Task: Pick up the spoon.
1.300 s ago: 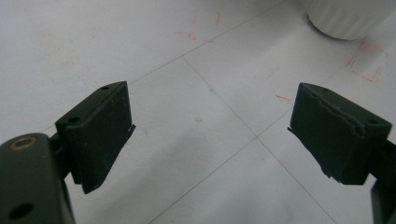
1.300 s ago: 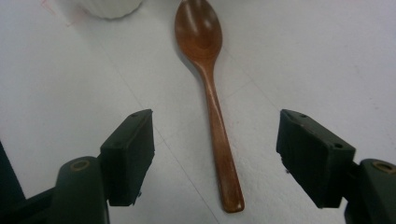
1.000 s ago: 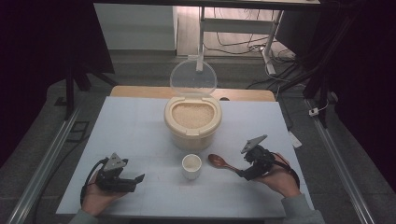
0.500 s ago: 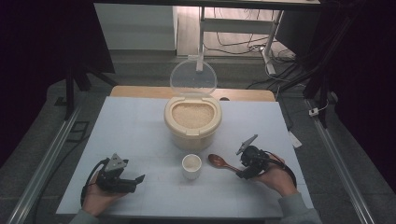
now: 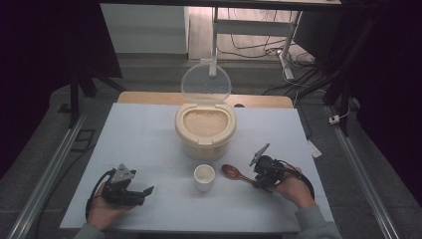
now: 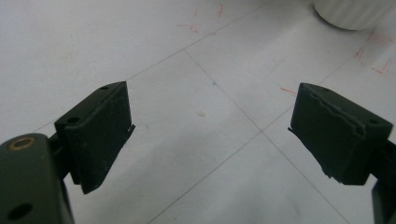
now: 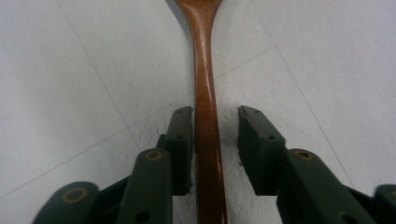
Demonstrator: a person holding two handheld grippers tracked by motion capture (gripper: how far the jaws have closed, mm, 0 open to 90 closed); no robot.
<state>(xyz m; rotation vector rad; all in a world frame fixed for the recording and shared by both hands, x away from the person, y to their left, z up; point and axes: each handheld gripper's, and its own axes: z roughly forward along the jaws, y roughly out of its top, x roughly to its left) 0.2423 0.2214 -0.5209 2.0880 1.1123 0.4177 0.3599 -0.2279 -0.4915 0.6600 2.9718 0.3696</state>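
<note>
Since a second ago, right gripper (image 5: 257,178) has moved lower and nearer the spoon handle; left gripper (image 5: 142,192) sits where it was, and the container, cup and spoon have not shifted.

Items on the bench (image 5: 144,134), counted:

- Rice container (image 5: 204,130), one: cream-coloured, filled with pale grain, clear lid (image 5: 206,83) hinged upright at its far side. Stands at mid-bench.
- Cup (image 5: 204,177), one: small, white, just in front of the container, upright. Its ribbed base also shows at the top edge of the left gripper view (image 6: 353,10).
- Wooden spoon (image 5: 237,173), one: dark brown, lying flat to the right of the cup, bowl toward the cup, handle toward the right hand (image 5: 291,188).
- Grippers, two, one in each hand.

Gripper states:

- Right gripper (image 7: 215,140): jaws partly open, straddling the spoon handle (image 7: 205,112). The left jaw lies against or just beside the handle; a narrow gap shows between the handle and the right jaw (not clamped).
- Left gripper (image 6: 210,135): jaws spread wide, nothing between them, held low over bare bench surface marked with thin pencil lines and red marks. Left hand (image 5: 102,211) rests near the front left edge, well apart from the cup.
</note>
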